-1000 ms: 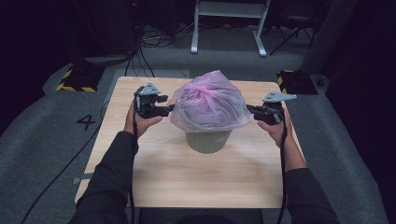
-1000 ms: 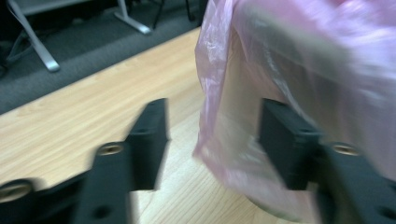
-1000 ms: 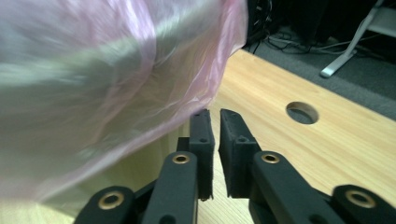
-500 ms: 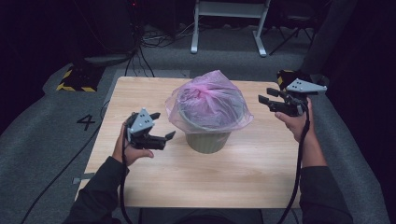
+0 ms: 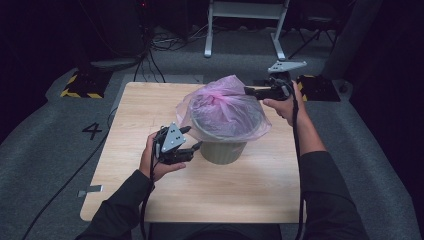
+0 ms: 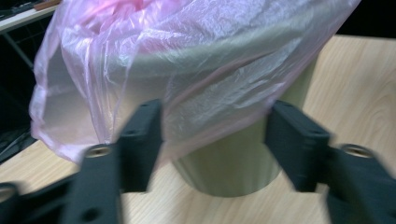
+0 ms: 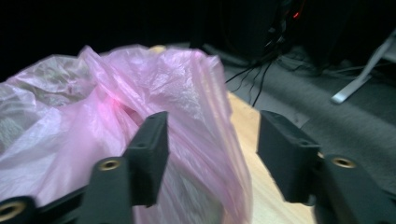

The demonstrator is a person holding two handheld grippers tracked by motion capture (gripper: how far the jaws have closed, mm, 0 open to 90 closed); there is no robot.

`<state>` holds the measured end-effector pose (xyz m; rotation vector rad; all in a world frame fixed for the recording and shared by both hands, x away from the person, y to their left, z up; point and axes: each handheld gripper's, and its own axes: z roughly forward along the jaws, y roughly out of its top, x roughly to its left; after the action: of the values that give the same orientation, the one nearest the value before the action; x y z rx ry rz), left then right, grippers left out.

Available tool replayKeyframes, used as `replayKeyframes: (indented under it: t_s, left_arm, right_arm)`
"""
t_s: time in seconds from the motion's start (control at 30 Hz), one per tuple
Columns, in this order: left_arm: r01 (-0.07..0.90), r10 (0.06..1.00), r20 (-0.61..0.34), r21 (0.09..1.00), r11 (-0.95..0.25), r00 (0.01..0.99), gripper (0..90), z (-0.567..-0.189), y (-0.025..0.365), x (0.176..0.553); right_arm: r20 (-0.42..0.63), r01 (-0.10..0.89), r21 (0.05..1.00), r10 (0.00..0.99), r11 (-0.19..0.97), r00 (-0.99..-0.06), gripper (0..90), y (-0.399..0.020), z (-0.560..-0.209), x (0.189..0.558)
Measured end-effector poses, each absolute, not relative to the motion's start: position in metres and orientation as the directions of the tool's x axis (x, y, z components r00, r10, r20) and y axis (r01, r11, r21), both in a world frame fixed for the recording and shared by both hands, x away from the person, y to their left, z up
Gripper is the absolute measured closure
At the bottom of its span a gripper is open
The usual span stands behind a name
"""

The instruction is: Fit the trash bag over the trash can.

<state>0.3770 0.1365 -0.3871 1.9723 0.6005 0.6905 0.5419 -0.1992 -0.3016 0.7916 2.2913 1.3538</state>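
A pale green bin (image 5: 223,150) stands mid-table with a pink plastic bag (image 5: 225,107) draped over its rim and bunched on top. My left gripper (image 5: 193,138) is at the bin's front-left side, low down. Its jaws have just been closing but stand open, and in the left gripper view (image 6: 215,140) the bag's hanging hem (image 6: 187,88) and the bin wall (image 6: 224,163) lie between them. My right gripper (image 5: 248,91) is raised at the bag's upper right. Its jaws have just been opening, and in the right gripper view (image 7: 210,154) a fold of the bag (image 7: 187,93) lies between them, unpressed.
The wooden table (image 5: 125,110) has bare room in front of and left of the bin. Behind it on the grey floor are a white metal frame (image 5: 245,25), cables and two yellow-black striped blocks (image 5: 80,87) (image 5: 320,87). A "4" (image 5: 92,131) marks the floor at left.
Both grippers left the bag's sides. The left swung down to the front left, then in toward the bin. The right let go, pulled away, rose and came to the bag's top right.
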Motion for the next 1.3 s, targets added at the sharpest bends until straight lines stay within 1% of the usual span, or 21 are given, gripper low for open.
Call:
replayKeyframes:
  t_s: [0.03,0.07,0.13,0.17,0.2,0.23,0.3,0.4,0.47,0.63,0.77,0.83,0.97,1.2,1.3]
  left_arm:
    - [0.137,0.652,0.224,0.881,-0.454,0.724,46.5,-0.388,0.137,0.38]
    - [0.141,0.653,0.216,0.882,-0.449,0.726,48.2,-0.388,0.139,0.382]
    - [0.14,0.644,0.215,0.88,-0.453,0.734,56.9,-0.389,0.141,0.385]
    - [0.134,0.64,0.222,0.878,-0.459,0.736,58.9,-0.39,0.142,0.385]
    - [0.126,0.629,0.221,0.88,-0.458,0.745,65.1,-0.39,0.143,0.386]
    - [0.127,0.625,0.218,0.879,-0.459,0.749,69.5,-0.39,0.143,0.387]
    - [0.124,0.624,0.225,0.876,-0.465,0.749,75.6,-0.391,0.144,0.389]
    - [0.122,0.618,0.228,0.874,-0.471,0.753,84.4,-0.393,0.144,0.392]
    - [0.124,0.611,0.21,0.88,-0.458,0.763,89.9,-0.394,0.145,0.394]
    - [0.122,0.594,0.211,0.874,-0.47,0.776,90.0,-0.397,0.146,0.398]
    - [0.121,0.593,0.213,0.873,-0.472,0.777,90.0,-0.4,0.147,0.399]
    - [0.116,0.585,0.194,0.886,-0.449,0.788,90.0,-0.401,0.149,0.399]
    - [0.114,0.576,0.213,0.871,-0.478,0.789,90.0,-0.404,0.15,0.397]
    - [0.136,0.563,0.209,0.851,-0.508,0.8,90.0,-0.418,0.153,0.408]
    - [0.171,0.561,0.171,0.846,-0.505,0.81,90.0,-0.431,0.156,0.415]
  right_arm:
    - [-0.042,0.282,0.869,0.627,0.407,-0.778,46.7,-0.195,-0.303,0.545]
    - [-0.056,0.28,0.863,0.631,0.42,-0.773,50.2,-0.192,-0.304,0.547]
    - [-0.049,0.286,0.855,0.615,0.434,-0.787,54.8,-0.186,-0.306,0.552]
    - [-0.058,0.288,0.847,0.616,0.447,-0.785,60.2,-0.184,-0.307,0.554]
    - [-0.063,0.282,0.846,0.61,0.452,-0.79,64.8,-0.182,-0.308,0.555]
    - [-0.064,0.284,0.844,0.612,0.454,-0.788,67.5,-0.181,-0.308,0.556]
    - [-0.083,0.277,0.84,0.614,0.467,-0.785,75.5,-0.179,-0.309,0.558]
    - [-0.089,0.279,0.833,0.613,0.478,-0.785,85.6,-0.178,-0.312,0.559]
    - [-0.089,0.283,0.836,0.624,0.471,-0.777,89.8,-0.18,-0.314,0.559]
    - [-0.089,0.288,0.84,0.641,0.459,-0.762,90.0,-0.187,-0.317,0.56]
    - [-0.051,0.335,0.838,0.675,0.429,-0.736,90.0,-0.196,-0.321,0.565]
    - [-0.037,0.35,0.839,0.684,0.418,-0.728,90.0,-0.199,-0.324,0.565]
    - [-0.028,0.37,0.835,0.703,0.407,-0.71,90.0,-0.208,-0.329,0.567]
    - [0.023,0.436,0.816,0.733,0.38,-0.68,90.0,-0.22,-0.349,0.575]
    - [0.088,0.469,0.821,0.74,0.325,-0.667,90.0,-0.225,-0.363,0.58]
